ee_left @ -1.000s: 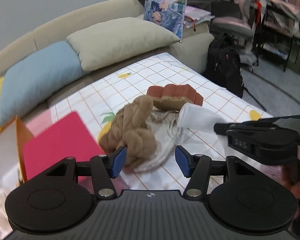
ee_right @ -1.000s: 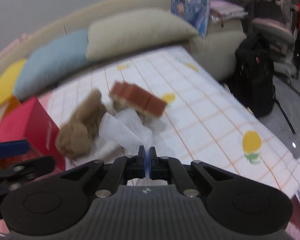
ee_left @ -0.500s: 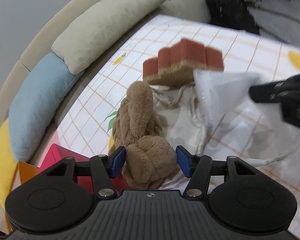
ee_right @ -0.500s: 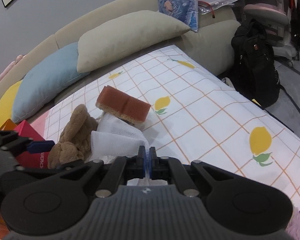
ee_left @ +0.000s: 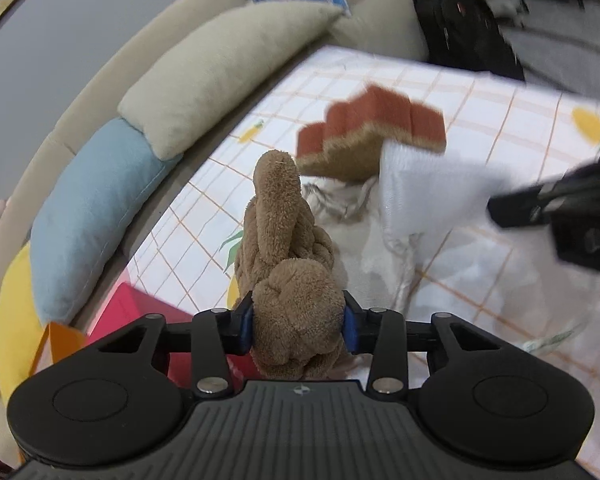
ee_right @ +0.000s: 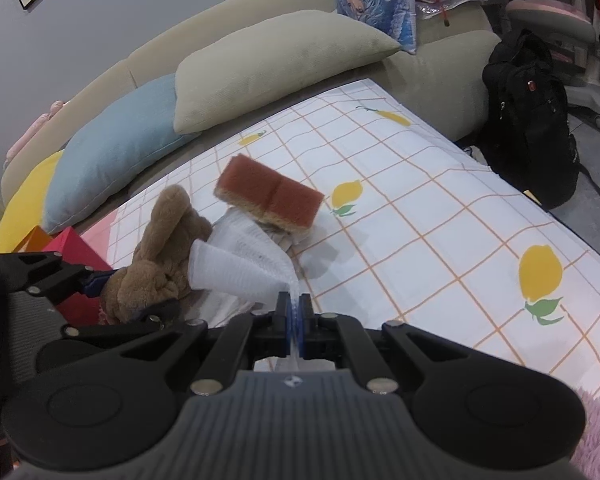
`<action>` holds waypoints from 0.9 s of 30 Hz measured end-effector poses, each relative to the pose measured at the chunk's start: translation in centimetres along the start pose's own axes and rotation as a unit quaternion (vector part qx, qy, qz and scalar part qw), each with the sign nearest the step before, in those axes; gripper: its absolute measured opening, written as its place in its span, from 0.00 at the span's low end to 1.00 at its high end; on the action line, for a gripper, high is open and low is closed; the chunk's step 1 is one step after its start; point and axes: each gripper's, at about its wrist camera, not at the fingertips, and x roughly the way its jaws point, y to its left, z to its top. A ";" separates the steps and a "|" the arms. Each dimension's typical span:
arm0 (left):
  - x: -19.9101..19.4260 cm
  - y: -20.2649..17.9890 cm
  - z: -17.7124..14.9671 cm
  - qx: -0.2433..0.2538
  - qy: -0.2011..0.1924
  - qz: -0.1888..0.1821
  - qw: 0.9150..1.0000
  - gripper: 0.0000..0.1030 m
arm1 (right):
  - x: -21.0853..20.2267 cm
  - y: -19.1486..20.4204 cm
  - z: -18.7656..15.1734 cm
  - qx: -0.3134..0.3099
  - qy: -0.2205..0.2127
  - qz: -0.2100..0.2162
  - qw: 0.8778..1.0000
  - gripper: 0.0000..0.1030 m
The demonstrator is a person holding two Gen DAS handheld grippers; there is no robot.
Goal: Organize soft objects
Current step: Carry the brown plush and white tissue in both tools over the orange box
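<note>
A brown plush toy [ee_left: 288, 256] lies on the lemon-print sheet [ee_right: 440, 216]. My left gripper [ee_left: 298, 322] is shut on its lower end; the toy [ee_right: 156, 264] also shows in the right wrist view with the left gripper [ee_right: 124, 292] around it. My right gripper [ee_right: 296, 312] is shut on a corner of a white mesh cloth [ee_right: 240, 264] and holds it up; the cloth [ee_left: 424, 196] shows in the left wrist view. A red-topped sponge [ee_right: 270, 194] rests tilted on the cloth behind the toy, and it shows in the left wrist view [ee_left: 372, 128].
A red box [ee_right: 80, 256] and an orange box [ee_left: 56, 344] stand at the left. Beige [ee_right: 276, 60], blue [ee_right: 112, 152] and yellow [ee_right: 24, 204] cushions line the sofa back. A black backpack [ee_right: 528, 112] stands on the floor at right.
My left gripper has moved forward over the plush toy and closed on it. My right gripper has kept hold of the white cloth and lifted it a little.
</note>
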 end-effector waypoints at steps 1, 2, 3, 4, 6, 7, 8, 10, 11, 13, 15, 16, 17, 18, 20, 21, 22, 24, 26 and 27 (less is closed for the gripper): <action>-0.8 0.3 0.0 -0.013 -0.008 -0.005 1.000 0.45 | -0.2 0.1 -0.1 -0.001 0.004 0.006 1.000 0.00; -1.6 0.5 -0.2 -0.025 -0.015 -0.011 1.000 0.45 | -0.5 0.3 -0.1 -0.001 0.007 0.012 1.000 0.00; -2.4 0.7 -0.3 -0.036 -0.022 -0.016 0.999 0.45 | -0.8 0.4 -0.2 -0.002 0.010 0.020 1.000 0.00; -3.4 1.1 -0.5 -0.050 -0.030 -0.024 0.998 0.45 | -1.1 0.6 -0.4 -0.003 0.014 0.027 1.000 0.00; -5.0 1.9 -1.0 -0.078 -0.040 -0.040 0.995 0.45 | -1.9 1.1 -0.6 -0.006 0.017 0.039 0.999 0.00; -5.9 2.3 -1.4 -0.095 -0.046 -0.050 0.993 0.45 | -2.4 1.3 -0.8 -0.007 0.017 0.044 0.999 0.00; -6.7 2.7 -1.7 -0.108 -0.053 -0.058 0.991 0.45 | -2.8 1.5 -0.9 -0.007 0.017 0.048 0.999 0.00; -8.3 3.4 -2.5 -0.132 -0.068 -0.070 0.986 0.45 | -3.6 1.9 -1.2 -0.007 0.020 0.057 0.998 0.00; -9.1 3.8 -2.9 -0.142 -0.074 -0.074 0.984 0.45 | -3.9 2.1 -1.4 -0.007 0.022 0.061 0.998 0.00; -10.4 4.6 -3.9 -0.161 -0.082 -0.078 0.980 0.45 | -4.4 2.6 -1.8 -0.010 0.031 0.069 0.997 0.00; -11.7 5.4 -4.9 -0.181 -0.088 -0.078 0.976 0.45 | -4.9 3.2 -2.1 -0.013 0.037 0.079 0.996 0.00; -12.3 5.8 -5.5 -0.190 -0.093 -0.078 0.974 0.44 | -5.2 3.5 -2.2 -0.014 0.037 0.086 0.996 0.00; -13.1 6.3 -6.1 -0.198 -0.098 -0.076 0.972 0.44 | -5.5 3.9 -2.3 -0.015 0.036 0.092 0.995 0.00; -13.7 6.8 -6.6 -0.205 -0.105 -0.072 0.971 0.44 | -5.8 4.3 -2.4 -0.016 0.035 0.098 0.994 0.00; -14.8 7.9 -7.8 -0.222 -0.115 -0.056 0.967 0.44 | -6.4 5.2 -2.4 -0.016 0.035 0.109 0.993 0.00; -15.1 8.6 -8.5 -0.232 -0.117 -0.049 0.964 0.43 | -6.6 5.9 -2.3 -0.017 0.035 0.116 0.992 0.00; -15.4 9.4 -9.1 -0.248 -0.120 -0.041 0.960 0.43 | -6.7 6.7 -2.1 -0.019 0.035 0.125 0.991 0.00; -15.7 10.8 -10.2 -0.272 -0.122 -0.030 0.954 0.43 | -7.1 8.6 -1.6 -0.029 0.033 0.144 0.989 0.00; -15.7 12.5 -11.2 -0.300 -0.122 -0.015 0.946 0.43 | -7.3 11.0 -1.0 -0.048 0.030 0.163 0.985 0.00; -15.7 13.4 -11.7 -0.312 -0.121 -0.009 0.942 0.43 | -7.4 12.2 -0.7 -0.058 0.029 0.173 0.983 0.00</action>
